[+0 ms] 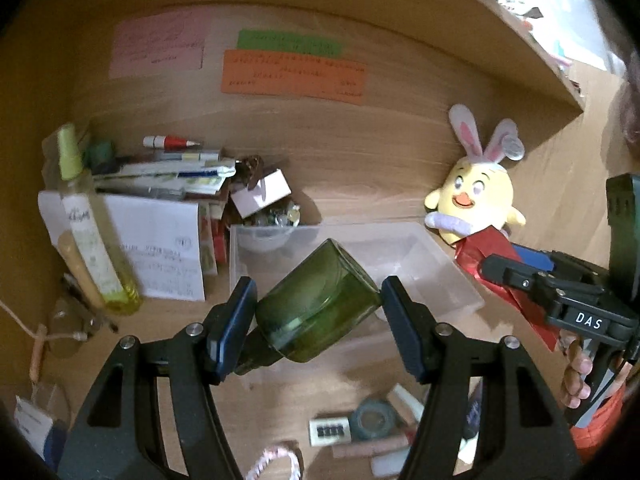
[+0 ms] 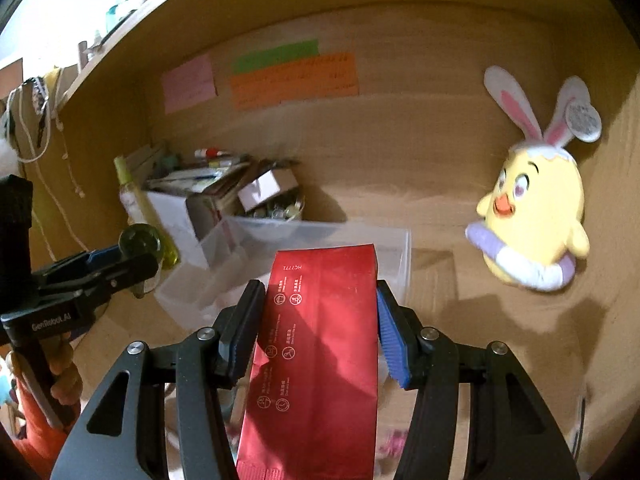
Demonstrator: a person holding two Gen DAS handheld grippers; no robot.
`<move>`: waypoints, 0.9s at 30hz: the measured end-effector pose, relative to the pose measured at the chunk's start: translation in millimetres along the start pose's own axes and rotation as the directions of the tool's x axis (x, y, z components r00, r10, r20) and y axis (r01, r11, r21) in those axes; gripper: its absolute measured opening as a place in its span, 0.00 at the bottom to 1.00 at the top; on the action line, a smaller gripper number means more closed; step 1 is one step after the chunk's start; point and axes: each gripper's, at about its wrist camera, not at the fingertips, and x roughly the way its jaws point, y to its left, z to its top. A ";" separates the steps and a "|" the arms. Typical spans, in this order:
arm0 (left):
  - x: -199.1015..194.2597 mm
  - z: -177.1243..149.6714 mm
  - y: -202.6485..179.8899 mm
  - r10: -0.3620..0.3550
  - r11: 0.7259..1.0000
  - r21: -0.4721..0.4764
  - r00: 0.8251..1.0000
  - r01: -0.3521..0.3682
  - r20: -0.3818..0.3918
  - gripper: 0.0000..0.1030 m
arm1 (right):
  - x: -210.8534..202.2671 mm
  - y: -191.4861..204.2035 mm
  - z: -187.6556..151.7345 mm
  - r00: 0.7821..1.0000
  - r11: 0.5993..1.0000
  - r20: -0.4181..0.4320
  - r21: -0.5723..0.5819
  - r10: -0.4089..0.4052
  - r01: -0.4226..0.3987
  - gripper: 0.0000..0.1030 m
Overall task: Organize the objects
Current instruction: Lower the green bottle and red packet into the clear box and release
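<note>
Nearby, clear bin [image 1: 448,276], yellow plush [image 1: 476,196] (bunny-eared), stacked papers [image 1: 160,248], spray bottle [image 1: 90,228].

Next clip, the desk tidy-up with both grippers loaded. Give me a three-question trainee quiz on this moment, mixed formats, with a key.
1. True or false: the left gripper is shut on a green bottle.
2. What does the right gripper hold? A) a plush chick B) a red foil pouch C) a pen
3. Fill in: the clear plastic bin behind both grippers looks ____ inside.

Key
1. True.
2. B, the red foil pouch; the plush chick leans against the back panel.
3. Empty.
</note>
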 end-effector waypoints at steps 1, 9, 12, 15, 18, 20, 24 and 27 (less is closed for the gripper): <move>6.0 4.4 -0.9 -0.003 1.000 0.003 1.000 0.003 -0.008 0.62 | 4.6 -1.0 3.9 1.000 1.000 0.000 -0.004 -0.001 0.001 0.49; 55.4 16.3 -8.2 -0.015 1.000 0.012 0.994 0.016 -0.108 0.62 | 63.9 -8.3 23.4 0.996 1.000 -0.091 -0.007 0.000 0.000 0.49; 77.1 14.7 -10.8 -0.004 1.000 0.024 0.987 0.008 -0.158 0.62 | 89.8 -11.7 21.4 0.989 1.000 -0.146 -0.013 -0.019 0.017 0.49; 95.3 12.0 -10.4 -0.012 1.000 0.017 0.978 0.015 -0.206 0.62 | 107.6 -13.4 17.2 0.982 0.999 -0.183 -0.034 -0.044 0.038 0.49; 109.9 8.6 -10.3 -0.001 1.000 0.025 0.971 0.007 -0.238 0.62 | 118.2 -12.9 12.2 0.976 0.997 -0.208 -0.056 -0.062 0.051 0.49; 115.0 6.5 -11.5 -0.001 1.000 0.030 0.968 0.009 -0.249 0.62 | 122.9 -13.1 9.7 0.973 0.996 -0.220 -0.071 -0.070 0.056 0.49; 121.6 2.3 -13.0 -0.011 0.999 0.036 0.962 0.022 -0.273 0.62 | 131.0 -11.1 5.0 0.965 0.994 -0.249 -0.099 -0.077 0.053 0.49; 123.6 0.5 -11.3 -0.019 0.999 0.033 0.957 0.030 -0.290 0.62 | 136.6 -10.4 2.4 0.959 0.993 -0.274 -0.109 -0.077 0.048 0.49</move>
